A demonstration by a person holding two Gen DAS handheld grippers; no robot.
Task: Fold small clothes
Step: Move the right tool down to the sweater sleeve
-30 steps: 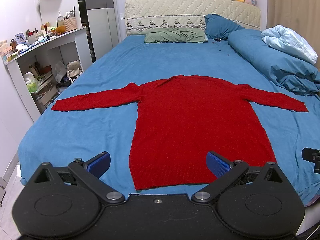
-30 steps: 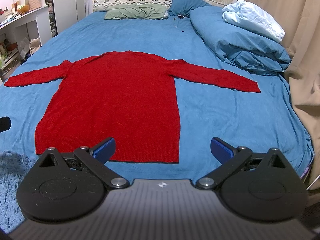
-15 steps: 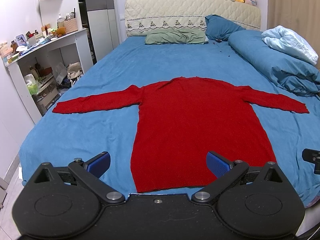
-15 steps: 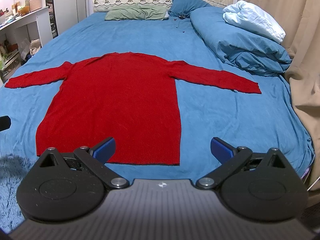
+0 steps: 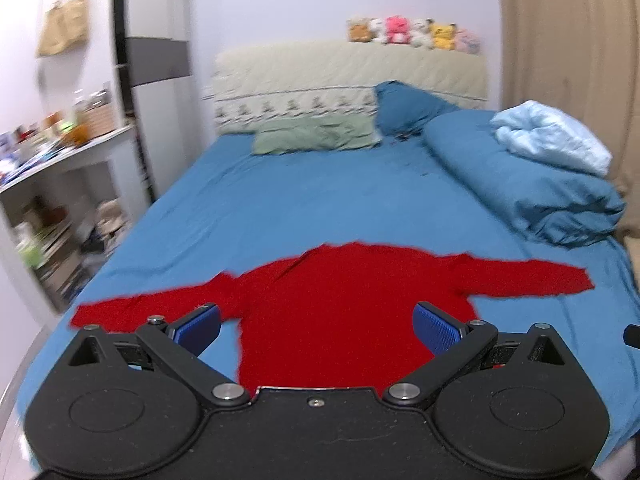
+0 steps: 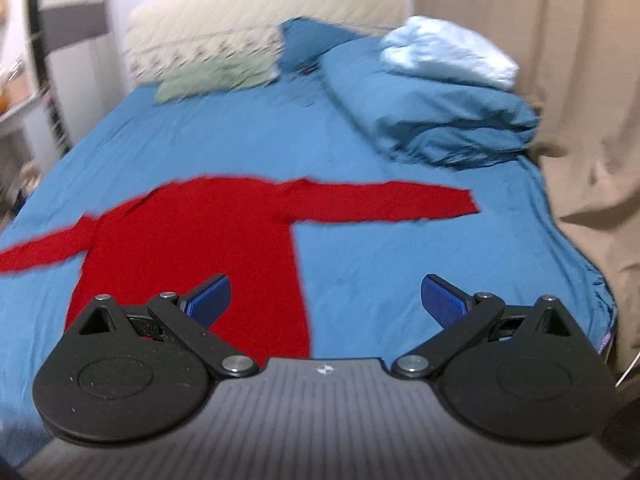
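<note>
A red long-sleeved sweater lies flat on the blue bed sheet, sleeves spread to both sides. Its hem is hidden behind the gripper bodies. My left gripper is open and empty, above the sweater's lower body. In the right wrist view the sweater lies left of centre, with its right sleeve stretched out. My right gripper is open and empty, over the sweater's right side edge and the bare sheet. Both views are blurred.
A rolled blue duvet with a pale blue blanket lies along the bed's right side. A green pillow and a blue pillow lie at the headboard. A cluttered white desk stands left. Beige curtains hang right.
Both grippers have moved forward over the bed and tilted up, so the sweater now sits lower in both views and its hem is hidden. Both stay open.
</note>
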